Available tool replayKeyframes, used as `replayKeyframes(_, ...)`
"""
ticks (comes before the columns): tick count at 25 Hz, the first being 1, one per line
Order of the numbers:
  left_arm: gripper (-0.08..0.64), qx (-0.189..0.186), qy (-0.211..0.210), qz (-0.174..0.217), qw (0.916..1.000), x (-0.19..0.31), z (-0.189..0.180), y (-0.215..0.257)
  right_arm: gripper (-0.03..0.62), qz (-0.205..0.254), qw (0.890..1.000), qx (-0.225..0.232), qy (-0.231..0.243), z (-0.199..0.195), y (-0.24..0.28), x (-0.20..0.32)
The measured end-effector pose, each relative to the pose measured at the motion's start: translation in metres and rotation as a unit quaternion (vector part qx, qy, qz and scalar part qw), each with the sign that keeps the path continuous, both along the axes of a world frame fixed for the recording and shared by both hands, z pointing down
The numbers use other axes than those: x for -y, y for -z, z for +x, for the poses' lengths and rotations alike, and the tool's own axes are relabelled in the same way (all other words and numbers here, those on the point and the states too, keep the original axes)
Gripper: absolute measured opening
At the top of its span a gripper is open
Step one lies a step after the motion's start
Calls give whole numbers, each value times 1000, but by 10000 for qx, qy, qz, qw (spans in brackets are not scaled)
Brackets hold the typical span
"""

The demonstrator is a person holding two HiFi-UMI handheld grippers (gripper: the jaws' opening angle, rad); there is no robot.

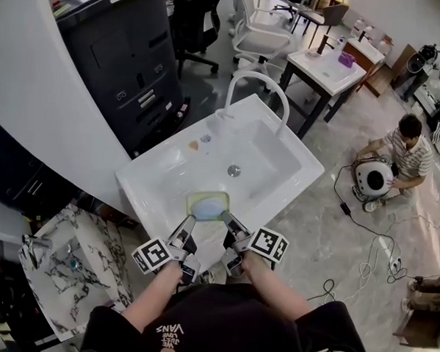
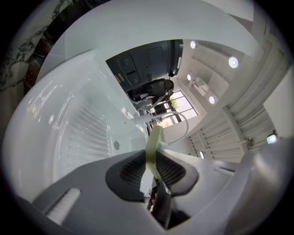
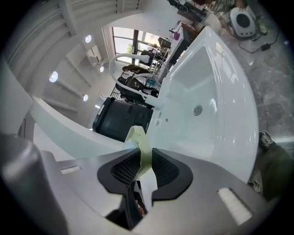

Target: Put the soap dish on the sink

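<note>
A pale green soap dish (image 1: 209,204) with a light blue soap in it hangs over the near rim of the white sink (image 1: 282,182). Both grippers hold it from the near side. My left gripper (image 1: 189,223) is shut on the dish's left edge, and that green rim (image 2: 153,153) shows pinched between its dark pads. My right gripper (image 1: 228,224) is shut on the right edge, where the green rim (image 3: 141,153) stands clamped between the pads. The sink's basin has a drain (image 1: 234,170) and a curved white faucet (image 1: 260,89) at its far side.
A marble-patterned sink (image 1: 69,256) lies low at the left. A dark cabinet (image 1: 134,60) stands beyond the white sink. A second white sink on a black frame (image 1: 325,70) is at the back right. A person (image 1: 401,155) sits on the floor by a white device, with cables nearby.
</note>
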State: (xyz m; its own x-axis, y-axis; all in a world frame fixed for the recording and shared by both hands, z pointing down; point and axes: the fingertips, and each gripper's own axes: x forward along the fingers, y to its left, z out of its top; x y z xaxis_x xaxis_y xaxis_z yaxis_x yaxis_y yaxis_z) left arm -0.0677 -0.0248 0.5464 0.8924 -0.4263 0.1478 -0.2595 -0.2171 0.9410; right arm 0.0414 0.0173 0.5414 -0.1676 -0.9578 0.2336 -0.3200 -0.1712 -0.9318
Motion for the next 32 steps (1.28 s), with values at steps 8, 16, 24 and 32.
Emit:
replayKeyframes(8, 121, 0, 366, -22, 9993, 23, 18, -4, 78, -57, 9992, 6, 386, 20, -5, 32)
replayKeyframes(16, 121, 19, 855, -101, 9963, 47, 36, -9, 78, -159, 9954, -69, 946, 41, -8, 69)
replayKeyframes(24, 121, 5, 1251, -132, 9921, 68, 52, -14, 79, -217, 9898, -145, 1400, 58, -13, 101)
replayKeyframes(32, 121, 6, 1585, -186, 9872, 86, 60, -22, 79, -286, 9830, -175, 1804, 66, -21, 128)
